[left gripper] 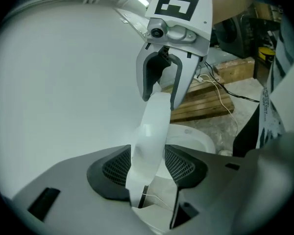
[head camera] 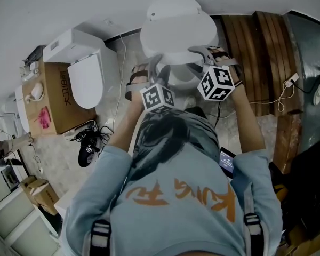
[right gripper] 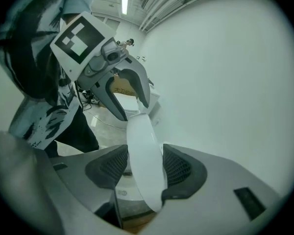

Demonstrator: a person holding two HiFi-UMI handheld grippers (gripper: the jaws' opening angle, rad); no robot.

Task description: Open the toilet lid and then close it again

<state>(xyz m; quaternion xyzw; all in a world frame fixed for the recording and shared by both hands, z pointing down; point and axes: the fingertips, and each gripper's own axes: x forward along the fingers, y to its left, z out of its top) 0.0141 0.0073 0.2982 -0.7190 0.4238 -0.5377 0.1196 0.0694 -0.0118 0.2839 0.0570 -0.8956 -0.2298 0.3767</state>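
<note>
The white toilet lid (head camera: 176, 31) stands raised over the bowl (head camera: 182, 78) in the head view, just ahead of the person. My left gripper (head camera: 152, 64) straddles the lid's front rim on its left side, and my right gripper (head camera: 200, 51) straddles it on the right. In the left gripper view the rim (left gripper: 152, 131) runs between my pads (left gripper: 112, 170) up to the right gripper (left gripper: 160, 89), whose fingers stand apart from it. The right gripper view shows the same rim (right gripper: 144, 151) leading to the left gripper (right gripper: 132, 102), also spread. Both are open around the lid.
A second white toilet (head camera: 85, 73) stands to the left beside a cardboard box (head camera: 48, 97). A wooden pallet (head camera: 256, 57) lies to the right, with a white cable and plug strip (head camera: 288, 84) across it. Dark cables and gear (head camera: 90, 143) lie on the floor at the left.
</note>
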